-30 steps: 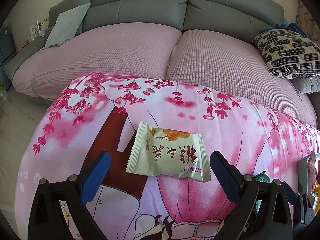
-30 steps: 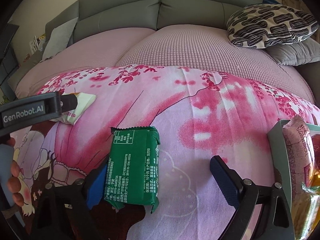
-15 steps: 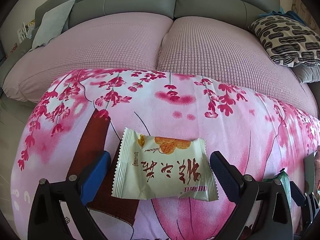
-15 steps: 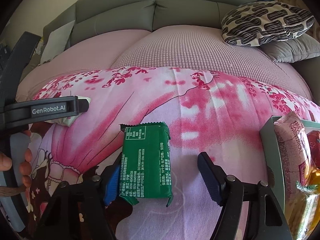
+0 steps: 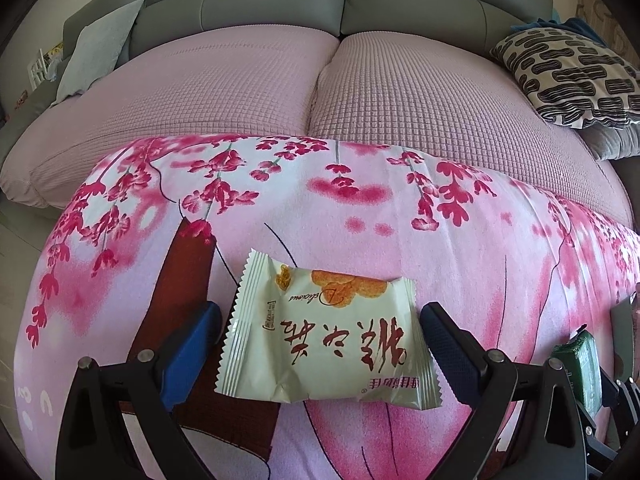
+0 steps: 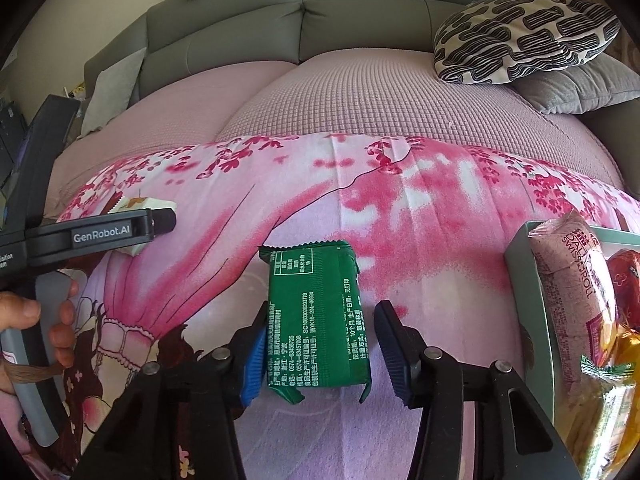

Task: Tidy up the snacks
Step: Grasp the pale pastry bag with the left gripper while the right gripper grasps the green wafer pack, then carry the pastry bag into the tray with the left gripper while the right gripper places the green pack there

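Note:
A cream snack packet with red characters lies flat on the pink floral cloth. My left gripper is open, its fingers on either side of the packet, slightly apart from its ends. A green snack packet lies on the same cloth. My right gripper is open and straddles it; the left finger is at its edge, the right finger stands a little clear. The green packet also shows in the left wrist view. The left gripper and cream packet show at the left of the right wrist view.
A pale green box at the right holds several snacks, among them a pink swiss roll packet. Behind the cloth is a grey sofa with a pink cover, a patterned pillow and a grey cushion.
Both grippers have moved forward so each packet sits deeper between the fingers. The right gripper's fingers have narrowed around the green packet. The left gripper's fingers stay wide.

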